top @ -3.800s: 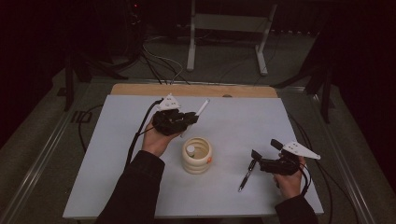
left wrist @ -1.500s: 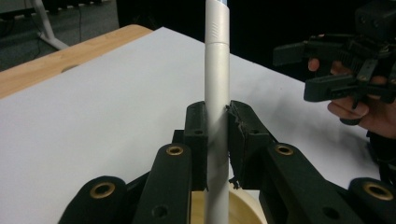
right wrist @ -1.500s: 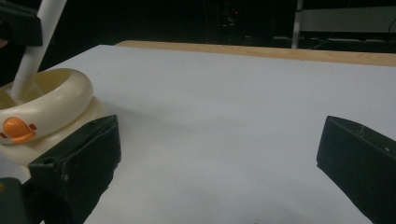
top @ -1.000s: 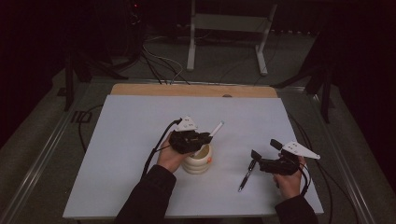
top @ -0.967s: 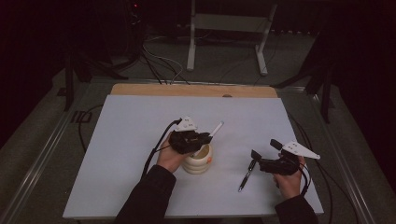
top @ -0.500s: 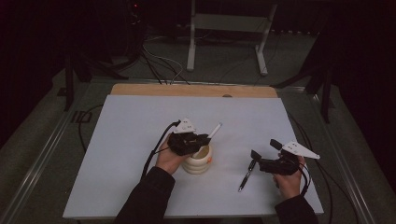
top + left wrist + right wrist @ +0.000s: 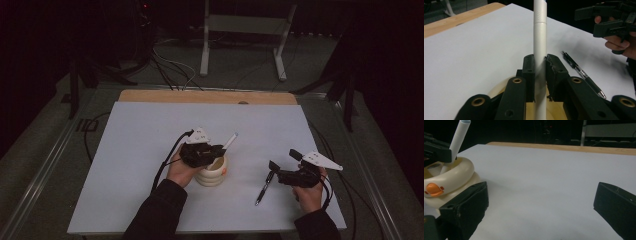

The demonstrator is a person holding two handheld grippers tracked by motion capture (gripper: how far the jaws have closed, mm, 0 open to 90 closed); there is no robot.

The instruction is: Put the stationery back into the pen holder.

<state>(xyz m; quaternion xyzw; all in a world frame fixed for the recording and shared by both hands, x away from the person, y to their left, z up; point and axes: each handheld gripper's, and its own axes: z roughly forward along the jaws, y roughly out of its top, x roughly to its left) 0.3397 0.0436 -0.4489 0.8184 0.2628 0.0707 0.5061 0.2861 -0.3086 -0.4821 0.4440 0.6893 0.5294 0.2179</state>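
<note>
My left gripper [image 7: 217, 150] is shut on a white pen [image 7: 230, 141] that slants up and to the right, with its lower end inside a cream ringed holder [image 7: 212, 176]. In the left gripper view the pads [image 7: 529, 67] clamp the white pen [image 7: 540, 32] above the holder's rim [image 7: 496, 91]. My right gripper [image 7: 282, 158] rests open at the right, just beside a black pen [image 7: 263, 189] lying on the table. In the right gripper view its jaws [image 7: 541, 202] stand wide apart with nothing between them, facing the holder [image 7: 456, 173] with its orange mark.
The white table top [image 7: 150, 150] has a wooden strip [image 7: 200, 96] along its far edge. Cables [image 7: 165, 165] trail from both grippers. A metal stand [image 7: 240, 30] and more cables lie on the dark floor behind the table.
Since the earliest frame my left gripper has carried the white pen from behind and left of the holder to over it. Over the last second nothing has moved.
</note>
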